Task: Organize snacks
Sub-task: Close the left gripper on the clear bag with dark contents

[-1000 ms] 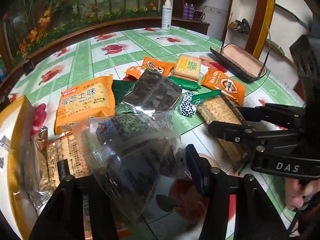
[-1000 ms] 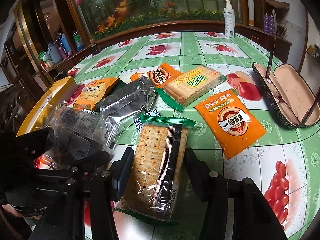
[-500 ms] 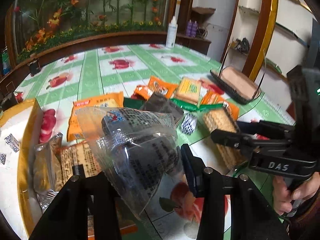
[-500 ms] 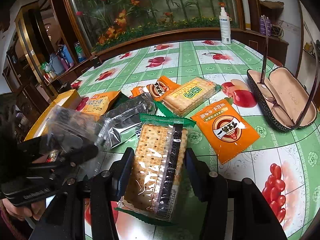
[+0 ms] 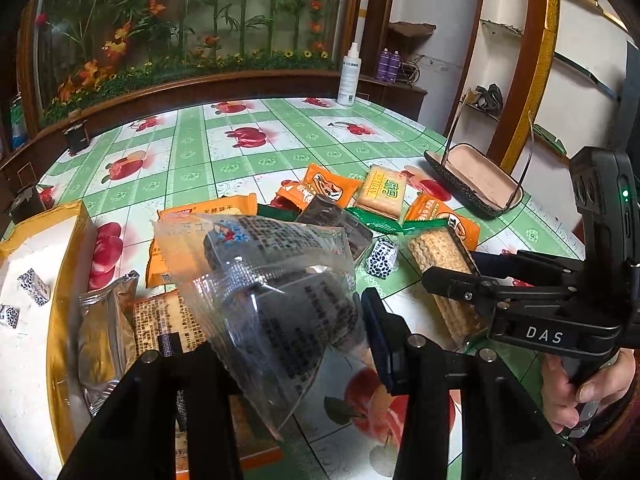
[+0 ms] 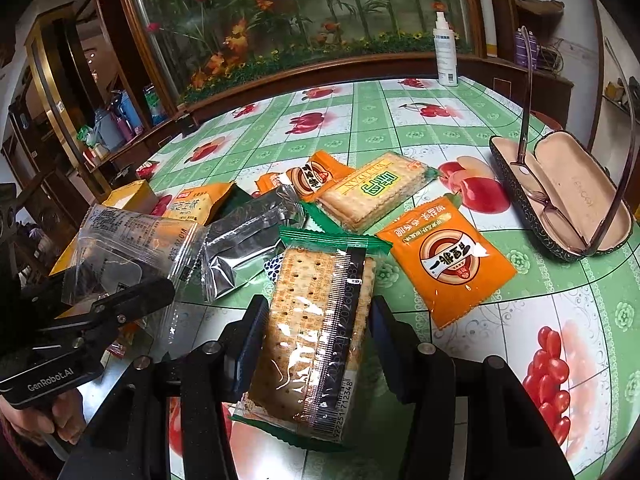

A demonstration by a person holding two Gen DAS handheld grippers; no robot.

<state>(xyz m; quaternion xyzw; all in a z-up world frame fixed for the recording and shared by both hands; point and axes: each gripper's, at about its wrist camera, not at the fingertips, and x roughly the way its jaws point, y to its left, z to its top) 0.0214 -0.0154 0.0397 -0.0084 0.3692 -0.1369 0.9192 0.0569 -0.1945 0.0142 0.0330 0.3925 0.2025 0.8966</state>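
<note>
My left gripper [image 5: 280, 328] is shut on a clear plastic snack packet [image 5: 276, 280] with a dark cake inside, held up above the table; it also shows in the right wrist view [image 6: 128, 248]. My right gripper [image 6: 318, 320] is shut on a green-edged cracker pack [image 6: 320, 320], lifted slightly off the table; the same pack shows in the left wrist view [image 5: 444, 272]. Several snack packs lie in a heap: orange packs [image 6: 448, 256], a yellow-green cracker pack [image 6: 372, 188], a silver-black packet [image 6: 248, 240].
A yellow-rimmed box [image 5: 60, 300] at the left holds small blue-white candies [image 5: 34, 286]; a silver pack [image 5: 104, 332] lies against its rim. An open glasses case [image 6: 560, 196] with glasses sits at the right. A white spray bottle [image 6: 445, 52] stands at the table's far edge.
Both grippers have risen with their packs. The clear packet moved up and away from the table; the cracker pack lifted slightly.
</note>
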